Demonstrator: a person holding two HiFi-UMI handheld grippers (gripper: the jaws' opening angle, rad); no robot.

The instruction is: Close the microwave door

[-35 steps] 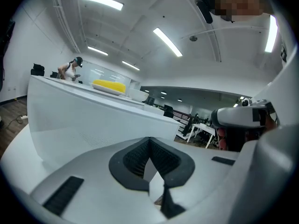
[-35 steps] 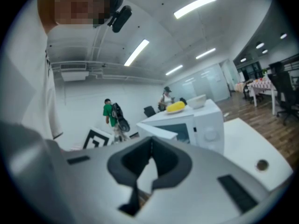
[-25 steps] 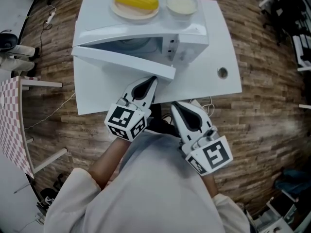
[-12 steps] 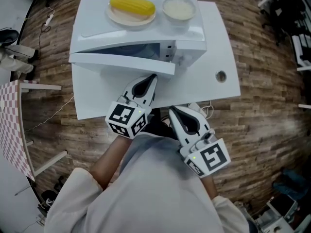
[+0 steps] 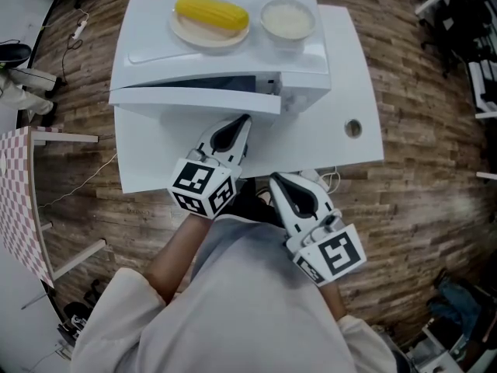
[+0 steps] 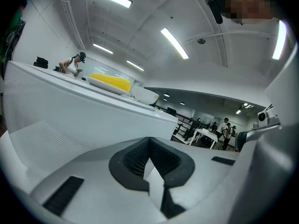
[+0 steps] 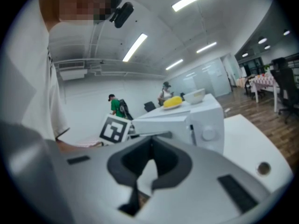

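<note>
Right gripper (image 5: 273, 179), jaws pressed together and empty, over the near edge of the white table (image 5: 342, 127), left gripper (image 5: 244, 121) ahead of it, jaws together on nothing, tips at the front of the microwave door (image 5: 194, 98), door slightly ajar, beyond on the microwave (image 5: 307, 72) top a corn cob (image 5: 211, 11) on a plate (image 5: 186, 29), bowl (image 5: 288, 19) to its right

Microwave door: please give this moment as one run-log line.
microwave door: slightly ajar, not yet shut | left gripper: shut, empty, tip by door face | right gripper: shut, empty, back near body
</note>
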